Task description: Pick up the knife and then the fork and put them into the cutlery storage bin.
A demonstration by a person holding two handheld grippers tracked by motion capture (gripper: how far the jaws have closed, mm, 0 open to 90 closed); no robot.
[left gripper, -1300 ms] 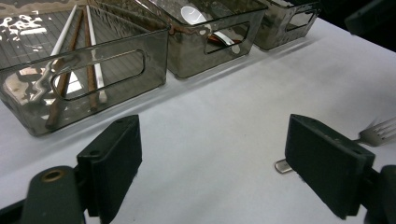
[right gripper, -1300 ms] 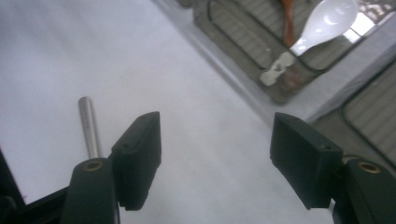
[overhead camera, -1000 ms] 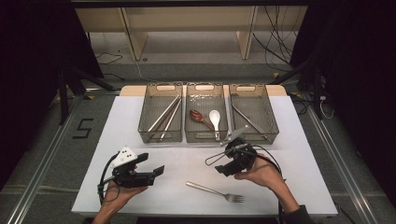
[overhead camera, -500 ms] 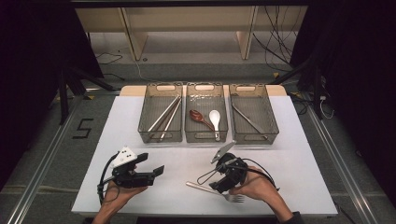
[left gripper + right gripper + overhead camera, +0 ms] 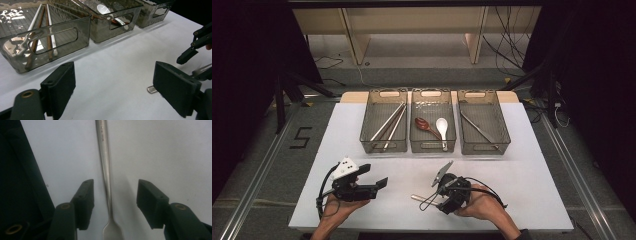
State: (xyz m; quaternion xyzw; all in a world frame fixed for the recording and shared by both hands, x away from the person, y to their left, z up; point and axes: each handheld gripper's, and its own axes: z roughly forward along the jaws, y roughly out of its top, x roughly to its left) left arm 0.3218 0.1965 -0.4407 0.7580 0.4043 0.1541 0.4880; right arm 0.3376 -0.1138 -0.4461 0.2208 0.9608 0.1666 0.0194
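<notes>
A metal fork lies flat on the white table, its handle end sticking out to the left of my right gripper. That gripper points down over the fork with one jaw on each side of the handle's thin neck. Its jaws have just been closing, with the fork between them, but both pads still stand clear of the metal. My left gripper hovers open over bare table at the near left, with nothing between its pads. In the left gripper view the fork's handle end shows past the right-hand pad.
Three smoky clear bins stand in a row at the back. The left bin holds chopsticks, the middle bin holds a brown spoon and a white spoon, and the right bin holds a long metal utensil. Black cables trail from both grippers.
My right gripper has come down and toward the near left onto the fork, and its jaws have narrowed around the handle. The left gripper has stayed put.
</notes>
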